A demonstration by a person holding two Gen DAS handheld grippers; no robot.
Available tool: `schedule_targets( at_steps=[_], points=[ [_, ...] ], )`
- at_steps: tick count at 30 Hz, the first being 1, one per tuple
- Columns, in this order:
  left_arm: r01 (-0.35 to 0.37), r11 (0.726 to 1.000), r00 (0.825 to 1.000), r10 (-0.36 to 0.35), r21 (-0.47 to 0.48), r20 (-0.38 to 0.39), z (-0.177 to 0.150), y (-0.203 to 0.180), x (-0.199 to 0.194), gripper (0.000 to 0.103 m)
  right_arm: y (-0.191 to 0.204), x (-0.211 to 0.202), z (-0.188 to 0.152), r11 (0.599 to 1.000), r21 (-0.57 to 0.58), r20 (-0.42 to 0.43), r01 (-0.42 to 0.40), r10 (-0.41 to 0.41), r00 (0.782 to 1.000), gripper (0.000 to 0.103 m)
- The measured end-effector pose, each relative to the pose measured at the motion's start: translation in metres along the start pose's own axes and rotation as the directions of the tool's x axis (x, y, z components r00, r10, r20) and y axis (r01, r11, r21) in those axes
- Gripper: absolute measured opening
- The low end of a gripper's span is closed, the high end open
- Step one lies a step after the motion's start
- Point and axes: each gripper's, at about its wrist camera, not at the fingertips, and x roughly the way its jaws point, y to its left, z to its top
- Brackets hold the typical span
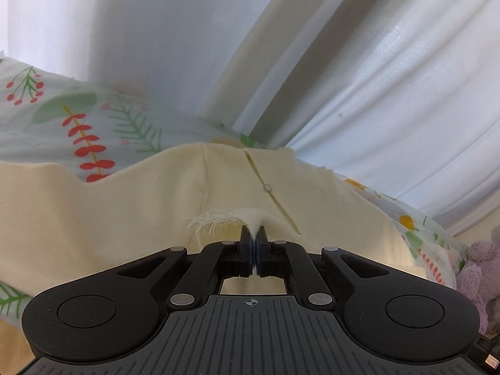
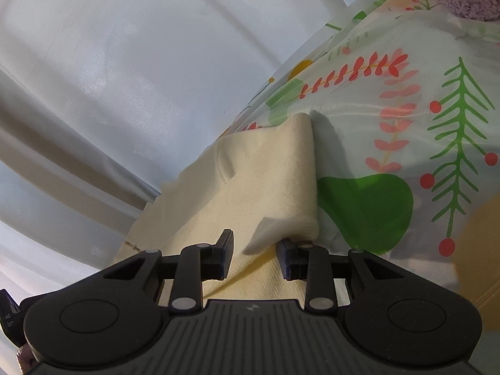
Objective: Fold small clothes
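A big white curtain [image 1: 359, 62] hangs behind in soft, shiny folds. Below it lies a bed sheet [image 2: 390, 162], smooth and thin, printed with green leaves and red berries. A fuzzy purple toy [image 1: 481, 268] sits at the side.

On the sheet lies the cloth [image 1: 109, 203], a small cream garment. It looks soft and thick, with a long slit and a tiny button in the middle. One side is already turned over into a flap with a rounded edge.

The left claw [image 1: 257, 234] is pinched tight on a white frayed bit of the cloth, with loose threads sticking out. The right claw [image 2: 254, 250] has its fingers apart, one on each side of a folded corner.

I think a fold is half made. Next, the right claw should close on that corner, so both can lift and lay the cloth over evenly.
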Motion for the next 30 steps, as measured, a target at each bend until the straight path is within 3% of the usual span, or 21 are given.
schedule_targets(
  at_steps=[2,4,6,9,11,13,15,20,24,26,30],
  points=[
    [-0.011,1.000,1.000,0.012,-0.001,0.014,0.005,0.002,-0.003,0.003,-0.001,0.001,0.003,1.000,0.009,0.008,-0.002,0.001,1.000,0.030],
    [-0.027,1.000,1.000,0.027,-0.006,0.014,0.008,0.006,-0.002,0.003,-0.001,0.001,0.004,1.000,0.024,0.012,-0.013,0.013,1.000,0.019],
    [-0.028,1.000,1.000,0.028,-0.012,0.002,0.008,0.009,0.001,0.003,0.002,0.003,0.005,1.000,0.007,0.012,-0.014,0.014,1.000,0.017],
    [-0.047,0.999,0.999,0.047,0.004,-0.023,0.005,0.012,0.009,0.003,0.012,0.009,0.007,0.997,-0.077,0.012,0.030,-0.029,1.000,0.007],
    [-0.064,0.998,0.998,0.065,0.027,-0.028,0.001,0.010,0.014,0.003,0.022,0.008,0.007,0.985,-0.154,0.058,0.082,-0.074,0.996,0.007],
    [-0.077,0.996,0.997,0.078,0.049,-0.024,-0.002,0.007,0.017,0.004,0.032,0.007,0.004,0.960,-0.237,0.116,0.148,-0.123,0.986,0.007],
    [-0.106,0.991,0.994,0.107,0.077,-0.017,-0.004,0.005,0.020,0.004,0.044,0.013,-0.001,0.912,-0.346,0.150,0.221,-0.179,0.972,0.007],
    [-0.169,0.981,0.985,0.171,0.099,-0.012,-0.007,0.008,0.024,0.004,0.058,0.023,-0.015,0.808,-0.512,0.187,0.291,-0.225,0.956,0.007],
    [-0.191,0.980,0.981,0.192,0.059,-0.013,-0.006,0.018,0.022,0.004,0.048,0.023,-0.012,0.827,-0.493,0.156,0.272,-0.224,0.962,0.007],
    [-0.215,0.976,0.976,0.215,0.025,-0.023,-0.005,0.028,0.019,0.004,0.045,0.017,-0.011,0.846,-0.471,0.129,0.249,-0.213,0.968,0.012],
    [-0.173,0.985,0.984,0.173,-0.005,-0.038,-0.011,0.041,0.002,0.009,0.042,-0.009,-0.015,0.864,-0.454,0.113,0.216,-0.185,0.976,0.019]
  ],
)
